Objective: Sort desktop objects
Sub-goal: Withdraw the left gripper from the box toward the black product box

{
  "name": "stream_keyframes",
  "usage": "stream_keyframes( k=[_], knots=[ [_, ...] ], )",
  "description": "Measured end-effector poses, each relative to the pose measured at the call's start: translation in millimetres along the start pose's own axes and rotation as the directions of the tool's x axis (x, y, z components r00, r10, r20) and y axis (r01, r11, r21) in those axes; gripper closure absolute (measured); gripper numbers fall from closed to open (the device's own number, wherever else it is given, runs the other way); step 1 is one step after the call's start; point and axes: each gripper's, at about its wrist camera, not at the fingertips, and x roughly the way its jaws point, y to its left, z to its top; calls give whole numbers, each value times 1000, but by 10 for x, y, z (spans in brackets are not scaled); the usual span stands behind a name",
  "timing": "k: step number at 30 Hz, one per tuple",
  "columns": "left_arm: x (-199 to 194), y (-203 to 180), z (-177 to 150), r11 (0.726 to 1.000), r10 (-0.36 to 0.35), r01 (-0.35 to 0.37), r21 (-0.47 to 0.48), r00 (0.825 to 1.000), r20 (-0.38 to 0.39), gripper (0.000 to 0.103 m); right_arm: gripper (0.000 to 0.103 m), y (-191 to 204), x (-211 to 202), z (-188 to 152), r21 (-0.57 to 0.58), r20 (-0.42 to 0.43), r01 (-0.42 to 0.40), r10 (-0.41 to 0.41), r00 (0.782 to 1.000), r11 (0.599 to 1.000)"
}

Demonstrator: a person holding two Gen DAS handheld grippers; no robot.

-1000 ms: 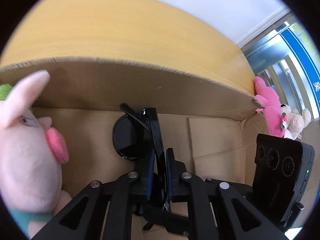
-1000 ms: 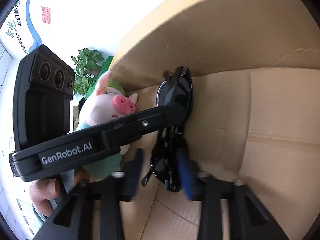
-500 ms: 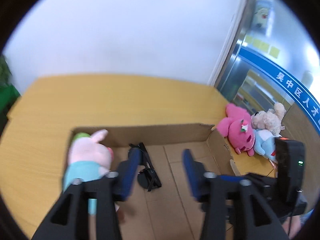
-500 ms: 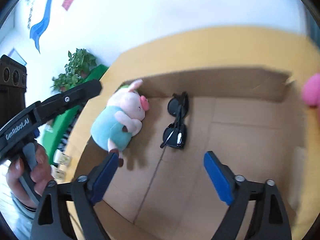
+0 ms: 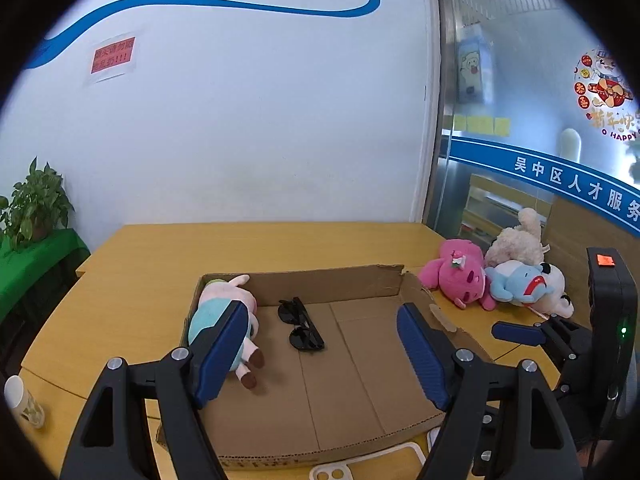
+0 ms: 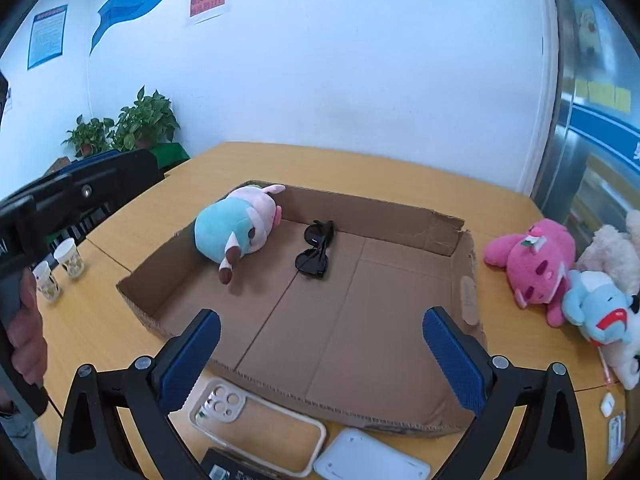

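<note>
Judging by the clear phone case (image 6: 256, 432) at the lower left of the right wrist view, just outside the cardboard box (image 6: 466, 280), the next pick looks light, thin and slippery; pinching one long rim seems the safest hold. It is see-through with a pale border and round camera holes. The pink plush (image 6: 532, 260) at the right edge would be soft and forgiving, best squeezed at the body. Sunglasses (image 6: 316, 254) and pig plush (image 6: 236, 232) lie inside the box. The right gripper (image 6: 320, 356) and left gripper (image 5: 320, 356) both gape wide, holding nothing.
</note>
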Motion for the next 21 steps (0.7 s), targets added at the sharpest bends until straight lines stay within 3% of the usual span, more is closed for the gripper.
stream_keyframes(
  k=[11, 16, 21],
  knots=[
    [-171, -98, -345, 1000, 2, -2, 11, 1000, -26, 26, 0, 5, -222, -311, 22, 35, 34, -35, 999, 999],
    [-200, -83, -546, 1000, -24, 24, -2, 997, -70, 26, 0, -70, -238, -424, 18, 4, -43, 43, 999, 999],
    [-234, -19, -758, 999, -31, 29, -16, 993, -117, 26, 0, -159, -291, -583, -3, -11, -51, 51, 999, 999]
  ],
)
